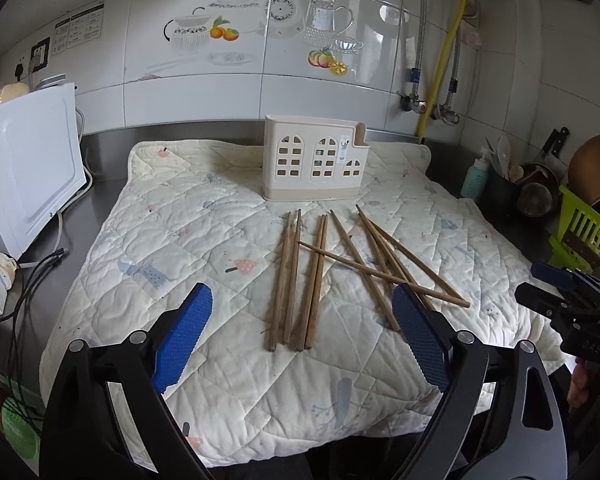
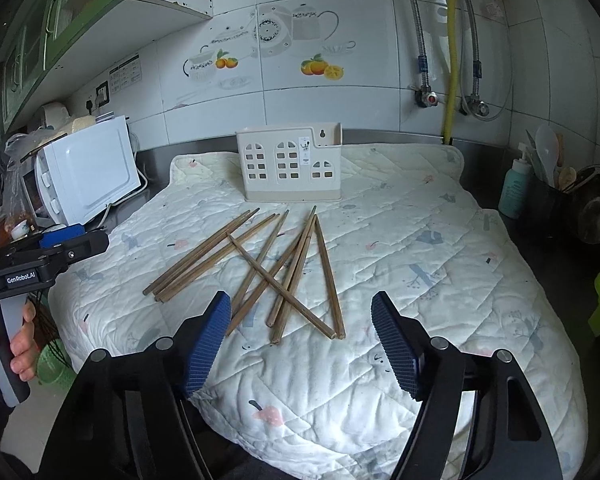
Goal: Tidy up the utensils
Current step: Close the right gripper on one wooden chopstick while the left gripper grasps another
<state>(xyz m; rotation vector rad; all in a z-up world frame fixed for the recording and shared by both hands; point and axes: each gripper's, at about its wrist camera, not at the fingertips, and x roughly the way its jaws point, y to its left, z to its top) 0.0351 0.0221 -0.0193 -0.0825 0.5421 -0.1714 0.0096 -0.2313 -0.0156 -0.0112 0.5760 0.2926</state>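
Observation:
Several wooden chopsticks (image 1: 318,280) lie loose and partly crossed on a white quilted mat (image 1: 180,240); they also show in the right wrist view (image 2: 296,268). A cream utensil holder (image 1: 314,160) with window cut-outs stands upright at the mat's far side, also seen in the right wrist view (image 2: 290,162). My left gripper (image 1: 302,336) is open and empty, just in front of the near ends of the chopsticks. My right gripper (image 2: 300,340) is open and empty, near the crossed chopstick ends. Each gripper shows at the edge of the other's view.
A white microwave (image 1: 28,168) stands at the left with cables (image 1: 32,280) beside it. At the right are a teal bottle (image 1: 474,178), a dark utensil pot (image 1: 500,188) and a green rack (image 1: 584,232). The tiled wall with pipes (image 1: 440,60) is behind.

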